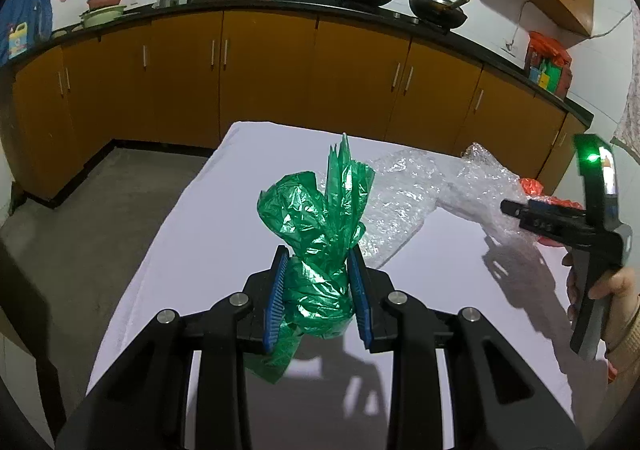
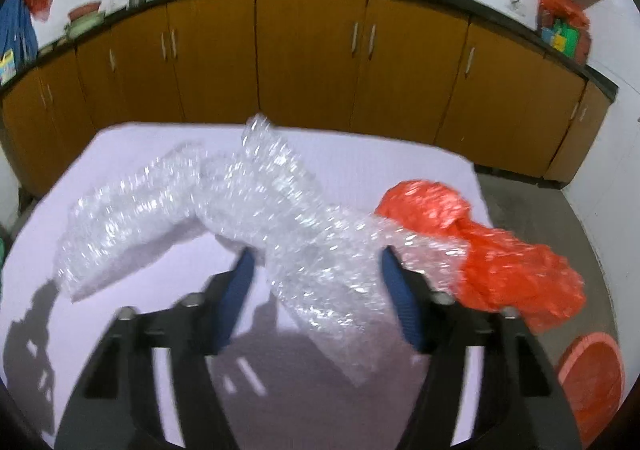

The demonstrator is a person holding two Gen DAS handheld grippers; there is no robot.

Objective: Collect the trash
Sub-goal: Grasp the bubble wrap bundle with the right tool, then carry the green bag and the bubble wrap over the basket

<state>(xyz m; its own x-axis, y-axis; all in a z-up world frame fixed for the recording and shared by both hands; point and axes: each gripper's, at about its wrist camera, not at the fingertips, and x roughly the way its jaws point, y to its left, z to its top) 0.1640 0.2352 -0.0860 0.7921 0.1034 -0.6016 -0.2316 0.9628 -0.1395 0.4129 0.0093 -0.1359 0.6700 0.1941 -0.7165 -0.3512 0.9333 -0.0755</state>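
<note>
Two grippers over the white table (image 1: 168, 250). Left gripper (image 1: 318, 292): jaws clamped on a crumpled green plastic bag (image 1: 316, 218), lifted above the table. Right gripper (image 2: 318, 300): jaws wide, straddling the near end of a clear bubble wrap (image 2: 248, 194) strip lying on the table. Orange plastic bag (image 2: 496, 250) touches the wrap's right end. Orange basin (image 2: 592, 382) on floor, right.

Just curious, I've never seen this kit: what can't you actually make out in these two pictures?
- Right wrist view: motion blur hides whether the fingers touch the bubble wrap.
- Orange bin: cut by the edge, contents unseen.
- Left wrist view: green bag bunched, contents hidden; yellow bottle label too small.
</note>
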